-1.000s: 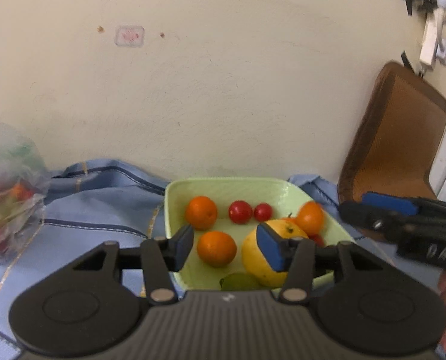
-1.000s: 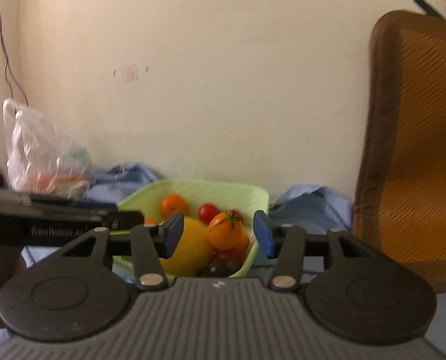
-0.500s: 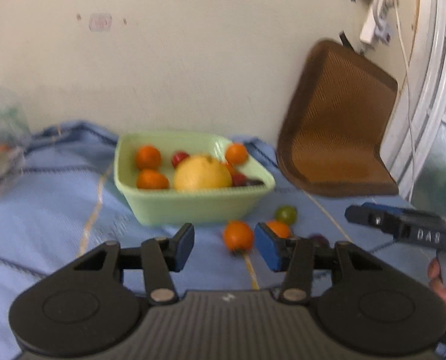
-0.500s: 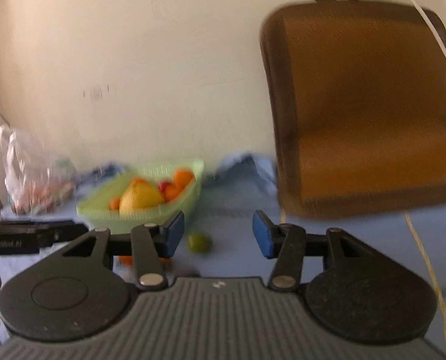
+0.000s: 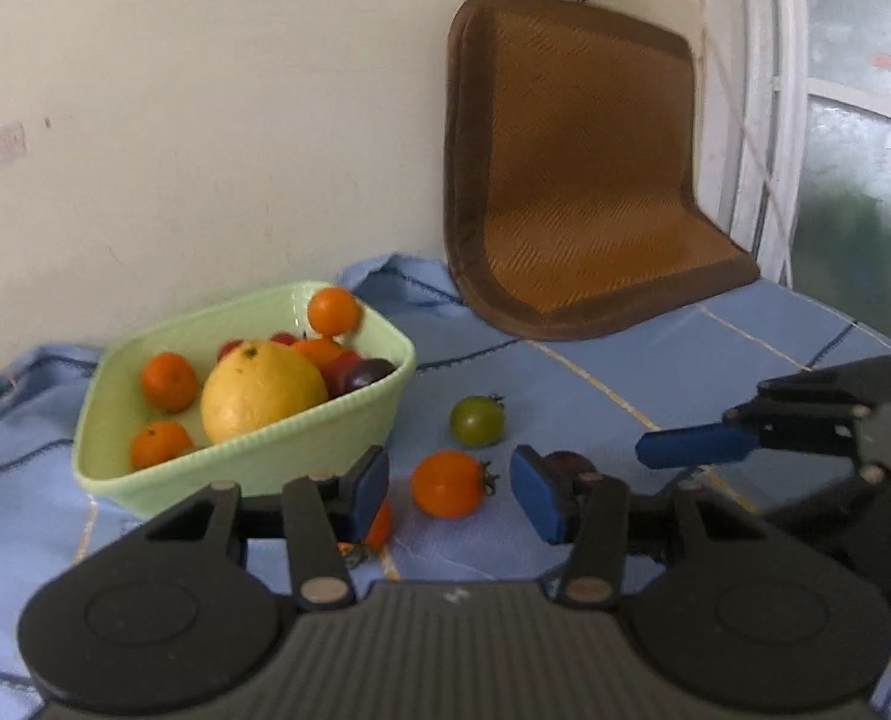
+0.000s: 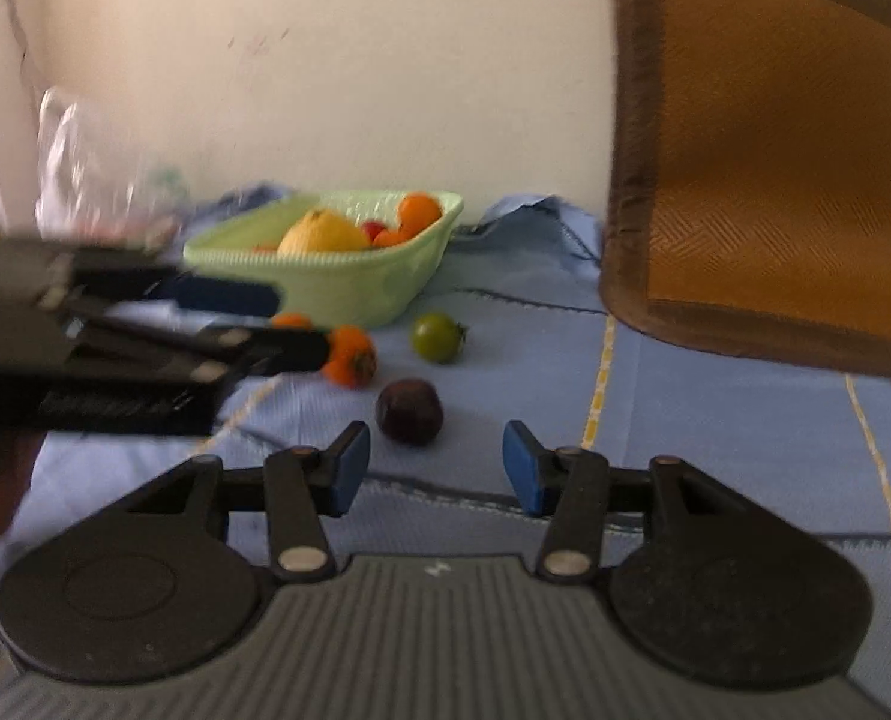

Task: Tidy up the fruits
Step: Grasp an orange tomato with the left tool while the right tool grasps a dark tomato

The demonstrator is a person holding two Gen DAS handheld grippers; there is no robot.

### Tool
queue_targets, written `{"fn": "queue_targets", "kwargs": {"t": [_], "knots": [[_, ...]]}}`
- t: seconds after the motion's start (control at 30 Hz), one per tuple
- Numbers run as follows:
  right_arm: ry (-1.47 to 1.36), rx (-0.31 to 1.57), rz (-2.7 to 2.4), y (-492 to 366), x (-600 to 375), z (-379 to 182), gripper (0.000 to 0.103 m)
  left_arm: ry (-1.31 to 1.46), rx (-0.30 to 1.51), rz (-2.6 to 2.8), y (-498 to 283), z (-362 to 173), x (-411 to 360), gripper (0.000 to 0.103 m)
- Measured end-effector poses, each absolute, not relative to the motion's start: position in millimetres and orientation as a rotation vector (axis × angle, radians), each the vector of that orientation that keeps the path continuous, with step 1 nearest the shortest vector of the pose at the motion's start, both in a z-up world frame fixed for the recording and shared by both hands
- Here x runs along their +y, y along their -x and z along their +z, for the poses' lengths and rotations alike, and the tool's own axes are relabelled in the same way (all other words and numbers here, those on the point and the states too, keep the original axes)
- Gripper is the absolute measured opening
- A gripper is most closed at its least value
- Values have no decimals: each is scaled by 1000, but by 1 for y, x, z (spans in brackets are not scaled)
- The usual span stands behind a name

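A pale green basket holds a big yellow citrus, several small oranges and red tomatoes. On the blue cloth beside it lie an orange tomato, a green tomato, a dark purple fruit and another orange fruit half hidden by my left finger. My left gripper is open, with the orange tomato just beyond its tips. My right gripper is open and empty, just short of the purple fruit.
A brown cushioned seat leans against the wall at the right. A clear plastic bag sits at the far left. A window frame is at the far right. The blue cloth covers the surface.
Both grippers have pulled back from above the basket and lowered toward the cloth. The loose fruits in front of the basket came into view. Both stay open.
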State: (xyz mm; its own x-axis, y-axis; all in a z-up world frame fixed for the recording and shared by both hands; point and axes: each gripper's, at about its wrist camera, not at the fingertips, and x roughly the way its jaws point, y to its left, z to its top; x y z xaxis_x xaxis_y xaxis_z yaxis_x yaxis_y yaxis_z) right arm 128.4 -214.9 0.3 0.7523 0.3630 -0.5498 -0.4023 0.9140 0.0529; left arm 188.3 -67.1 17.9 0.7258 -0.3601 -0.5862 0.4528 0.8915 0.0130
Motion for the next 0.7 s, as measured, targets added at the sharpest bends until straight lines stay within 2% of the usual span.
{"fn": "queue_targets", "kwargs": {"t": [0.2, 0.37, 0.43, 0.47, 0.7], "knots": [[129, 591, 444, -141, -210, -1, 50, -157, 632, -478, -199, 12, -73, 46], [148, 617, 486, -149, -204, -3, 30, -148, 637, -478, -202, 3, -79, 42], [163, 609, 487, -146, -201, -3, 30, -127, 641, -472, -201, 2, -78, 38], [170, 606, 484, -145, -201, -3, 30, -128, 648, -469, -199, 1, -79, 30], [165, 600, 461, -129, -207, 1, 29, -112, 657, -475, -169, 2, -72, 30]]}}
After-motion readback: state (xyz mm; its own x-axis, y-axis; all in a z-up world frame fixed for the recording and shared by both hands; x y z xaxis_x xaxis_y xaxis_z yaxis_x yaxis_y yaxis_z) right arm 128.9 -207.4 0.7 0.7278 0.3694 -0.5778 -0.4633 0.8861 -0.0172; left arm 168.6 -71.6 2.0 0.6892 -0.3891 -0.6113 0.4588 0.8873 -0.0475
